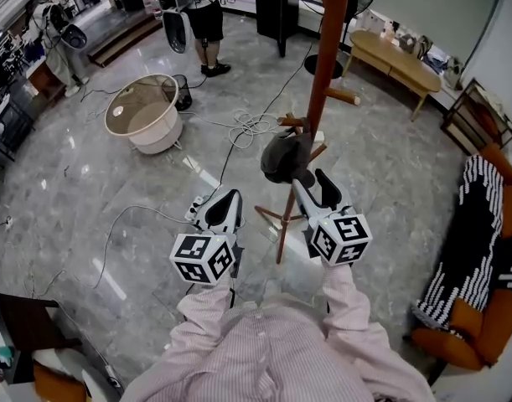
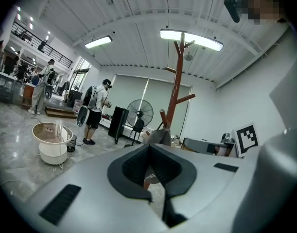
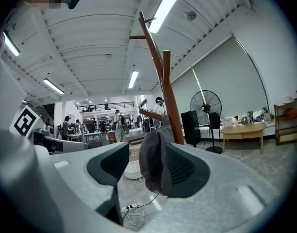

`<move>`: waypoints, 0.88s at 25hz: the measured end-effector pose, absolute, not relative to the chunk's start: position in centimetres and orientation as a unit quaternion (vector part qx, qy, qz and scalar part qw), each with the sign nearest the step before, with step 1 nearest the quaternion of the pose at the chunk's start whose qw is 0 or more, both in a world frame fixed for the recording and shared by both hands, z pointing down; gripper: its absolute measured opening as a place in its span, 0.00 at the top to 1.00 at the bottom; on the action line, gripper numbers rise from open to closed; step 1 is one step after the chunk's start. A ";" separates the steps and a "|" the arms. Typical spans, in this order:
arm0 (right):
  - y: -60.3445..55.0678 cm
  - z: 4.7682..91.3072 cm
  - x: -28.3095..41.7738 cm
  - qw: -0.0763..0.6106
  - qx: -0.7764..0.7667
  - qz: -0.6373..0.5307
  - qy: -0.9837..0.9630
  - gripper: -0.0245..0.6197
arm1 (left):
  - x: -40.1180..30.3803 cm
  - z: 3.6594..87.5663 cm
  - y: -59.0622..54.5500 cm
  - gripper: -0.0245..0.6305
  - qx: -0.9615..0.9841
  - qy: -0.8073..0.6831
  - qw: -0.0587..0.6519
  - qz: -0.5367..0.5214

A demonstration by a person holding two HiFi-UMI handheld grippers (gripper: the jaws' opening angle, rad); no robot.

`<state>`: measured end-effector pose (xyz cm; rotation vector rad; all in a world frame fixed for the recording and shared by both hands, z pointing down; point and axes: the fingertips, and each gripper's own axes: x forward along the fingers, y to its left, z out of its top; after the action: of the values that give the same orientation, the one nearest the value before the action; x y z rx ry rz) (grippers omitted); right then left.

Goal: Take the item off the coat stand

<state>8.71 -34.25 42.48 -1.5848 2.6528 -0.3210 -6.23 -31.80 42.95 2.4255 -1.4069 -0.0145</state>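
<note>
My right gripper (image 1: pixel 311 181) points level at the coat stand (image 1: pixel 327 48). Its jaws are spread wide around the grey cap (image 1: pixel 282 156), which hangs on one of the stand's lower pegs. The cap sits closer to one jaw and clear of the other. My left gripper (image 1: pixel 224 198) is clenched on nothing, short of the stand's trunk.

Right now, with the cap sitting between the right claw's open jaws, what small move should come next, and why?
Probably close the right claw on the grey cap. Its jaws stand open with the cap between them, not pinched, and the cap hangs on the coat stand, so a grip likely comes before lifting it off.
</note>
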 end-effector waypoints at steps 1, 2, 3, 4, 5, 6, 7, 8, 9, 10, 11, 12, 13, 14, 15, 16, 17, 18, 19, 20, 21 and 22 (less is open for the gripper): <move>-34.9 42.6 8.8 0.016 -0.510 -0.104 0.854 0.62 | -6.2 43.0 -32.4 0.96 0.852 -0.495 0.168 -0.006; -35.5 42.7 8.8 0.014 -0.510 -0.104 0.854 0.62 | -6.1 43.1 -32.9 0.96 0.852 -0.496 0.168 -0.006; -36.2 42.9 8.9 0.012 -0.510 -0.105 0.854 0.62 | -6.0 43.1 -33.5 0.96 0.852 -0.496 0.169 -0.007; -36.8 43.0 8.9 0.010 -0.512 -0.105 0.853 0.62 | -6.0 43.2 -33.9 0.96 0.852 -0.496 0.169 -0.007; -37.4 43.1 9.0 0.007 -0.514 -0.104 0.851 0.62 | -5.9 43.2 -34.3 0.96 0.852 -0.495 0.170 -0.007; -38.0 43.2 9.0 0.004 -0.517 -0.104 0.850 0.61 | -6.0 43.3 -34.7 0.96 0.852 -0.494 0.171 -0.006; -38.6 43.4 9.0 0.000 -0.520 -0.104 0.848 0.61 | -6.0 43.4 -35.0 0.96 0.853 -0.493 0.172 -0.006; -39.2 43.5 9.0 -0.003 -0.522 -0.104 0.846 0.61 | -6.1 43.4 -35.3 0.96 0.852 -0.493 0.173 -0.005; -39.7 43.7 8.9 -0.006 -0.524 -0.106 0.845 0.61 | -6.4 43.5 -35.7 0.96 0.852 -0.494 0.175 -0.005; -40.1 43.9 8.7 -0.009 -0.525 -0.108 0.844 0.61 | -6.6 43.6 -36.1 0.96 0.851 -0.495 0.177 -0.004; -40.5 44.1 8.6 -0.013 -0.527 -0.111 0.843 0.61 | -6.8 43.7 -36.4 0.96 0.850 -0.495 0.180 -0.004; -40.8 44.3 8.5 -0.017 -0.529 -0.114 0.841 0.61 | -6.9 43.7 -36.8 0.96 0.850 -0.494 0.183 -0.004; -41.2 44.6 8.5 -0.022 -0.531 -0.118 0.839 0.61 | -7.1 43.7 -37.2 0.96 0.850 -0.493 0.186 -0.004; -41.6 44.8 8.4 -0.027 -0.535 -0.120 0.836 0.61 | -7.2 43.7 -37.6 0.96 0.850 -0.492 0.188 -0.004; -42.0 45.0 8.4 -0.033 -0.540 -0.121 0.832 0.61 | -7.3 43.7 -38.0 0.96 0.851 -0.490 0.190 -0.004; -42.2 45.2 8.5 -0.037 -0.544 -0.123 0.829 0.61 | -7.2 43.7 -38.3 0.96 0.852 -0.487 0.191 -0.002; -42.4 45.4 8.6 -0.040 -0.548 -0.125 0.826 0.61 | -7.2 43.8 -38.6 0.96 0.854 -0.484 0.191 0.001; -42.5 45.5 8.7 -0.041 -0.551 -0.127 0.823 0.61 | -7.0 43.9 -38.8 0.96 0.856 -0.481 0.190 0.004; -42.6 45.6 8.8 -0.044 -0.555 -0.127 0.821 0.61 | -6.9 43.9 -39.1 0.96 0.858 -0.478 0.190 0.006; -42.8 45.6 8.9 -0.049 -0.559 -0.123 0.819 0.61 | -6.9 43.8 -39.3 0.96 0.859 -0.476 0.189 0.008; -42.9 45.5 8.9 -0.056 -0.563 -0.117 0.816 0.62 | -6.9 43.9 -39.6 0.96 0.860 -0.474 0.190 0.009; -42.9 45.5 8.9 -0.064 -0.567 -0.110 0.814 0.65 | -7.0 43.9 -39.7 0.96 0.860 -0.473 0.191 0.010</move>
<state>8.93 -42.94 45.54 -1.8569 2.6670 -0.3613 -7.00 -39.75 43.91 2.4159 -1.3290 0.0270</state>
